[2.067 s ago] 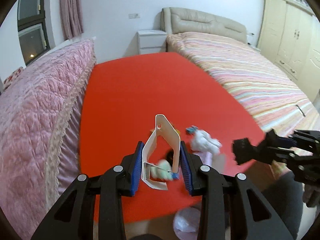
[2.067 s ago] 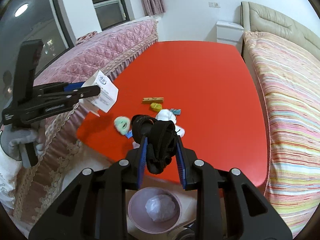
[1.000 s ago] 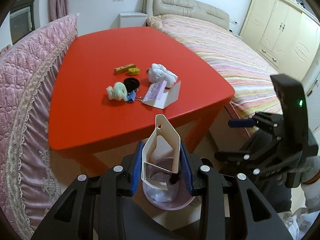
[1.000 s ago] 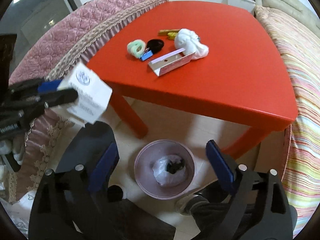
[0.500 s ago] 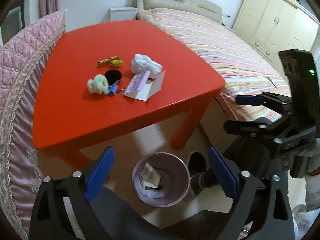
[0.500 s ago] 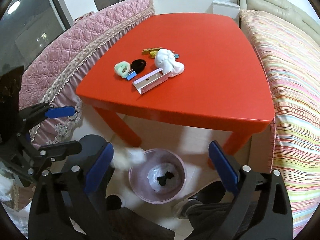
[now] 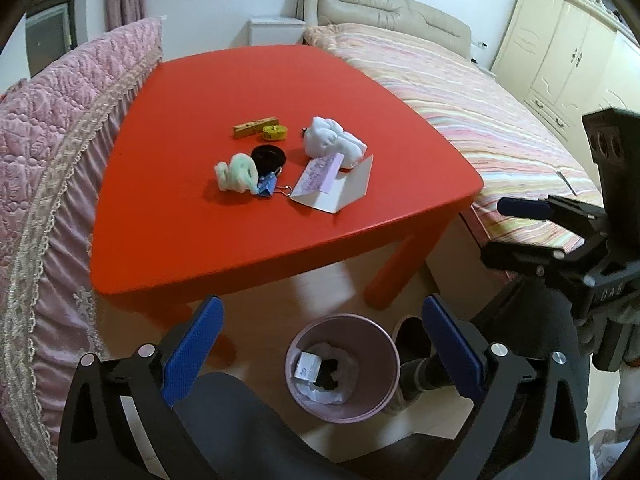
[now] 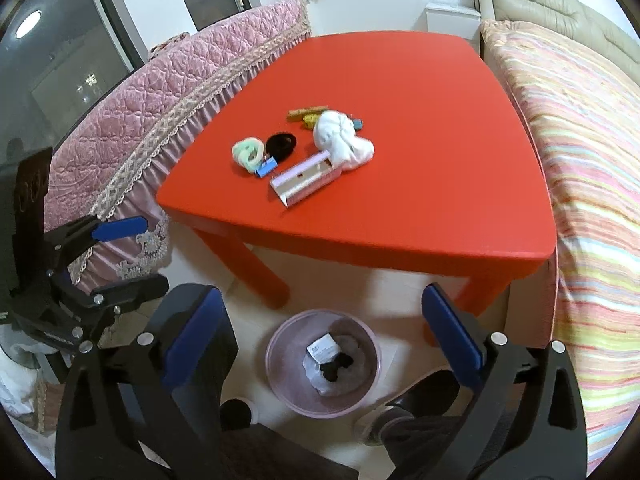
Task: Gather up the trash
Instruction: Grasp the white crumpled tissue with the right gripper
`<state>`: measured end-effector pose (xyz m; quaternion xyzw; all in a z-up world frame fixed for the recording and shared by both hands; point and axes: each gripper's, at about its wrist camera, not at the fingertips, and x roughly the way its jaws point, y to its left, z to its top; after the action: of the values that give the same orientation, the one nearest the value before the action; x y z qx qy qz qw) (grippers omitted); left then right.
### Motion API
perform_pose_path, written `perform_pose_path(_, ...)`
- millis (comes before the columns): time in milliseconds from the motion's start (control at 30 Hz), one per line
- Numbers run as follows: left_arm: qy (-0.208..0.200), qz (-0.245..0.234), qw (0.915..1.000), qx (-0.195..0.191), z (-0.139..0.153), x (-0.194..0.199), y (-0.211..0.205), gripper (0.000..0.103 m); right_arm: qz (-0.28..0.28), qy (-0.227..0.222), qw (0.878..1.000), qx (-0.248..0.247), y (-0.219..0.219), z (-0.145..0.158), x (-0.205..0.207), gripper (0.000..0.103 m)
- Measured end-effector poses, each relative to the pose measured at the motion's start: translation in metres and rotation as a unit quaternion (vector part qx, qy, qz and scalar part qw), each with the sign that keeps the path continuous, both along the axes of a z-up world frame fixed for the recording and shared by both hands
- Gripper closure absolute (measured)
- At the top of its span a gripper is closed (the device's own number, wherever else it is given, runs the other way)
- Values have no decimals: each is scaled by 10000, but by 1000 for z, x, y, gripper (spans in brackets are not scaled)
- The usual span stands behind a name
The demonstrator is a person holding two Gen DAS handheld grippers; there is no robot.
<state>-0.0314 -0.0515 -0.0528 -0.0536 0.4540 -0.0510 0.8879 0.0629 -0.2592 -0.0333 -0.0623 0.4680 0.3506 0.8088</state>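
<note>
I hold my left gripper with its blue-padded fingers spread wide apart, gripping nothing and touching nothing. Directly below the gap between them sits a pink trash bin on the floor, with a white box and a dark scrap lying on the liner inside.

My right gripper is likewise fully spread and empty, hanging over the same bin. In each view the other gripper shows off to the side, its fingers also parted.

Ahead of both tools, beyond the bin, stands a red table. On it, well ahead of my fingers, lie a folded purple-and-white card, a crumpled white tissue, a pale green fuzzy ring, a black hair tie, a blue binder clip, a wooden clothespin and a yellow roll.
</note>
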Motion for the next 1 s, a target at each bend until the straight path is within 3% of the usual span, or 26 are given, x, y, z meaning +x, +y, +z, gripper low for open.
perform_pose_path(200, -40, 31, 10000, -39, 2, -1, 4, 8, 167, -144, 9997, -44, 21, 19, 28, 5)
perform_pose_path(467, -35, 131, 9999, -100, 1, -6, 10, 8, 434, -282, 9976, -450, 67, 32, 78, 5)
perform_pose_path(667, -84, 223, 9997, -72, 4, -9, 15, 8, 649, 2, 9922, -1064, 112, 16, 120, 5)
perform_pose_path(933, -132, 336, 9993, -77, 8, -18, 23, 8, 613, 653, 9843, -1523, 137, -23, 164, 5)
perform_pose_path(1000, -134, 374, 9992, -85, 9, -19, 25, 8, 606, 716, 9823, -1621, 142, -31, 167, 10)
